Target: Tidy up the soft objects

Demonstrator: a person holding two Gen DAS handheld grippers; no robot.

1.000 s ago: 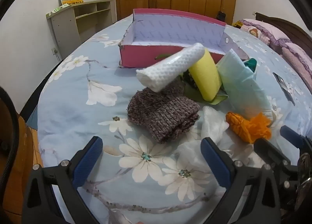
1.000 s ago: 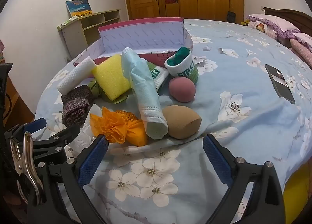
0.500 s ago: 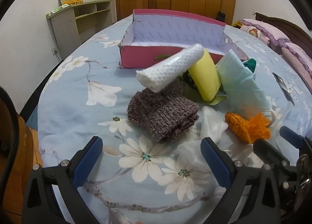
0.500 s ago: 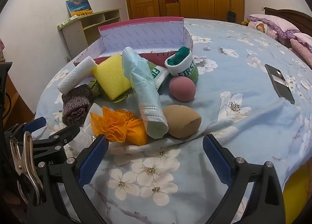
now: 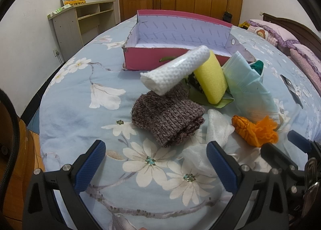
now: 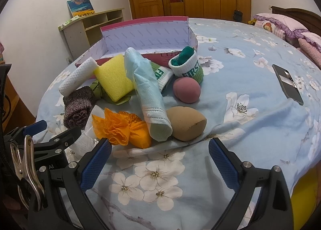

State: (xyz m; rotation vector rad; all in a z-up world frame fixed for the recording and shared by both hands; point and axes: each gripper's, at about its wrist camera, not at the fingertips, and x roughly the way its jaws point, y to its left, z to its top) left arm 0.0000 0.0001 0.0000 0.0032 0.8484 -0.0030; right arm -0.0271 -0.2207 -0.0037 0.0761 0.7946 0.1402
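A heap of soft things lies on the flowered bedspread before a pink box (image 5: 152, 60) (image 6: 146, 35). In it are a white towel roll (image 5: 176, 70) (image 6: 77, 78), a yellow sponge (image 5: 210, 78) (image 6: 114, 77), a brown knit piece (image 5: 166, 116) (image 6: 78, 106), a pale blue cloth roll (image 5: 248, 87) (image 6: 148, 93), an orange mesh puff (image 5: 254, 129) (image 6: 120, 127) and white netting (image 5: 217, 127). The right wrist view adds a tan sponge (image 6: 186, 123), a pink ball (image 6: 186, 89) and green-white socks (image 6: 186, 65). My left gripper (image 5: 156, 164) and right gripper (image 6: 160, 163) both stand open and empty, just short of the heap.
A dark phone (image 6: 287, 84) (image 5: 291, 89) lies on the bedspread to the right. Pillows (image 6: 280, 25) sit at the far right. A low shelf (image 5: 84, 21) stands against the left wall, with wooden wardrobes behind. The bed edge drops off at the left.
Both grippers have stayed almost still and open. The view has barely shifted, and nothing in the heap has moved.
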